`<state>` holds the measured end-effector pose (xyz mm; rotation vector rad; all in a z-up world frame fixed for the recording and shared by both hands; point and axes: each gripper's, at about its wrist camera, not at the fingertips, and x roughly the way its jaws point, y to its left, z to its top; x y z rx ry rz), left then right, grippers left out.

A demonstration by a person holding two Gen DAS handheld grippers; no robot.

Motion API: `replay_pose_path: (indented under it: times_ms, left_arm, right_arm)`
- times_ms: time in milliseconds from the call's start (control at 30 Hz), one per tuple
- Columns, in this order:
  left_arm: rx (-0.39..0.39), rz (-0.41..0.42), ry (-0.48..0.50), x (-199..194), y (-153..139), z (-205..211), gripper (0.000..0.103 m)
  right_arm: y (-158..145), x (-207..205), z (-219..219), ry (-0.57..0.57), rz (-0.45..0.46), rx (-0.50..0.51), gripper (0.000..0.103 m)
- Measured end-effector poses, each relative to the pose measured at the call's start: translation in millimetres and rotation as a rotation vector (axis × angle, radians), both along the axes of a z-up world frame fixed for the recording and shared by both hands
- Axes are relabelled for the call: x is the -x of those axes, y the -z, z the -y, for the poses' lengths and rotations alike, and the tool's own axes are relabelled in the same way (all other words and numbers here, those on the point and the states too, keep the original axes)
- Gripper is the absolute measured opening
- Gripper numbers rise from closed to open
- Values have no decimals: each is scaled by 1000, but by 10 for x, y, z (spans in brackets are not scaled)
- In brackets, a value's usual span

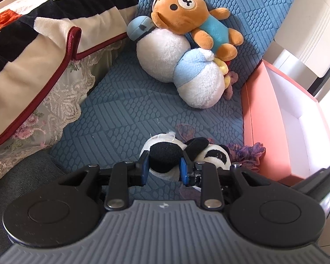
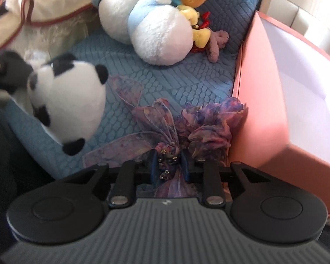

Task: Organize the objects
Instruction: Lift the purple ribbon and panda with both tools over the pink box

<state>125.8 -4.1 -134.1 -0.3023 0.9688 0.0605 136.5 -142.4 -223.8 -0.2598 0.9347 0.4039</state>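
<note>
A small panda plush [image 1: 211, 155] lies on the blue quilted cover, and my left gripper [image 1: 165, 167] is shut on its black limb. In the right wrist view the same panda [image 2: 70, 101] hangs at the left, held by the other gripper. My right gripper [image 2: 169, 164] is shut on the beaded middle of a purple fabric bow [image 2: 169, 136] that lies against the pink box [image 2: 264, 110]. A brown bear [image 1: 198, 19] rests on a large white and pale blue plush [image 1: 182, 66] at the back.
The open pink box [image 1: 266, 121] with a white inside stands at the right. A striped blanket with lace trim [image 1: 44, 55] hangs over the left. Small yellow and mauve toys [image 2: 209, 39] lie behind the white plush. White furniture [image 1: 308, 33] stands beyond the box.
</note>
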Motion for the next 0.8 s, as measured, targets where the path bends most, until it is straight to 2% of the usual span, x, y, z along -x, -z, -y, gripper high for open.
replay_pose_path:
  times_ms: [200,433,800]
  left_arm:
    - [13,20,3,-55,-123,57,33]
    - [15,58,3,-111,-427,139,33]
    - [26,139,-4,-288,-1035,393,33]
  right_arm:
    - [-351,52,123,43,-31,-130,26]
    - [-854,75,309,50,-36,-230,26]
    - [-1681,-129,727,49,35,-319,26]
